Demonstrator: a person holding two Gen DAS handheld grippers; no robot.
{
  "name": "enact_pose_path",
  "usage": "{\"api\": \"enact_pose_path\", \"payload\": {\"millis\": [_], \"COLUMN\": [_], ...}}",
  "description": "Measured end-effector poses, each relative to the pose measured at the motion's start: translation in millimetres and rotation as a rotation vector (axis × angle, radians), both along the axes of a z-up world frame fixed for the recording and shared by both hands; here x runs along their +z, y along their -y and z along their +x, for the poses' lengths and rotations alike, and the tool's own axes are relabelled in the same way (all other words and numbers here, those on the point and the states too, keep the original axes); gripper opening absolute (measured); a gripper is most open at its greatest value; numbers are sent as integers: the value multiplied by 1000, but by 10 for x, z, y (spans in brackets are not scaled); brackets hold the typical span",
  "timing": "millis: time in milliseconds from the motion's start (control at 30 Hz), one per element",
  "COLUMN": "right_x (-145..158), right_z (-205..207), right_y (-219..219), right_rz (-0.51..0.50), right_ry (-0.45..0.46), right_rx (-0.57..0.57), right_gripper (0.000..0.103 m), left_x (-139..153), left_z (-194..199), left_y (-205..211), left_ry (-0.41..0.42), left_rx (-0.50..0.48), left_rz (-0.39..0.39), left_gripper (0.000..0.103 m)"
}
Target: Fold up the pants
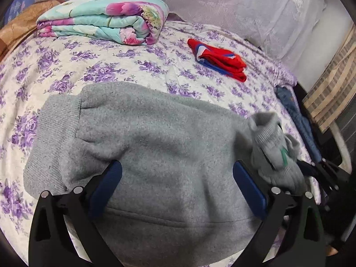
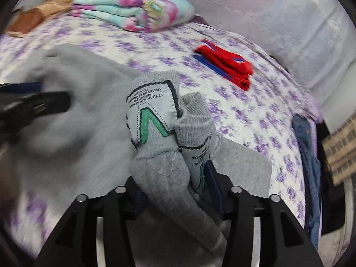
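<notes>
While the grey pants [image 1: 155, 146] lie folded on the bed [image 1: 133, 62], the left hand-held gripper [image 1: 176, 183] hovers spread wide above them and the right hand-held gripper [image 2: 175, 191] stands parted around the bunched cuffs [image 2: 155, 120], apparently letting go.

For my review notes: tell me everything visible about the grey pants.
The grey pants are fleecy knit sweatpants with ribbed cuffs and a sewn label bearing a green V. They lie folded on the purple-flowered bedspread. The left gripper stands open over them, pads clear. The cuffed ends bunch upright between the right gripper's fingers; whether its pads press cannot be told.
</notes>
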State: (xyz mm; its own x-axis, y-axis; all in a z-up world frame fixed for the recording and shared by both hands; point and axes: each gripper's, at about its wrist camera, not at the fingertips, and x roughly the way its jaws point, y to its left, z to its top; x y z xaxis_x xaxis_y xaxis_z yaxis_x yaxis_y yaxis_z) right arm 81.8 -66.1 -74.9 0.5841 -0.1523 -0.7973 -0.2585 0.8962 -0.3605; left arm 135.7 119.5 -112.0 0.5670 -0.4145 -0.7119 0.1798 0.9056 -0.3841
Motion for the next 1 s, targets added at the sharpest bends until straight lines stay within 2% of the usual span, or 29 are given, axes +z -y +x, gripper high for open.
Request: {"api": "enact_pose_path", "payload": {"millis": [33, 67, 167, 233, 300, 333, 400, 433, 467, 500, 600, 633, 700, 800, 900, 933, 1000], "right_x": [50, 90, 160, 328, 530, 641, 702, 665, 591, 438, -64, -185, -258, -168, 103, 240, 470], "right_z": [-43, -70, -67, -37, -17, 10, 89, 171, 250, 348, 537, 569, 579, 544, 378, 271, 38], "right_y": [-19, -44, -137, -85, 1, 62, 156, 213, 244, 256, 256, 249, 208, 199, 336, 402, 544], "right_rz": [29, 41, 5, 61, 110, 134, 184, 228, 257, 278, 308, 304, 298, 318, 427, 466, 505], "right_ry": [-15, -5, 25, 28, 53, 63, 38, -8, -51, -112, -267, -285, -253, -255, -212, -172, -77], "right_rx": [45, 72, 88, 82, 74, 66, 48, 38, 29, 22, -14, -30, -35, -40, -22, -8, 9], "right_gripper": [88, 91, 91, 91, 86, 81, 44, 36, 22, 17, 16, 16, 17, 21, 22, 25, 47], "left_x": [-3, -4, 0, 0, 0, 3, -3, -3, -3, -2, -1, 3, 13, 102, 313, 376, 526], "left_z": [13, 22, 28, 21, 14, 13, 18, 18, 16, 14, 11, 15, 9, -42, -208, -257, -466], "left_y": [-19, -23, -9, -12, -21, -23, -23, -22, -22, -22, -19, -22, -24, -104, -329, -399, -609], "left_ry": [3, 2, 3, 4, 5, 5, 6, 6, 7, 8, 7, 4, 1, -17, -15, -9, -1], "left_rx": [2, 2, -2, -7, -10, -10, -10, -10, -11, -12, -11, -11, -11, -11, 17, 28, 93], "left_rz": [-16, -22, -16, -17, -23, -26, -22, -20, -16, -13, -14, -16, -21, -73, -152, -160, -140], "left_gripper": [98, 98, 98, 98, 98, 98, 98, 98, 98, 98, 98, 98, 98, 98, 98, 98, 98]}}
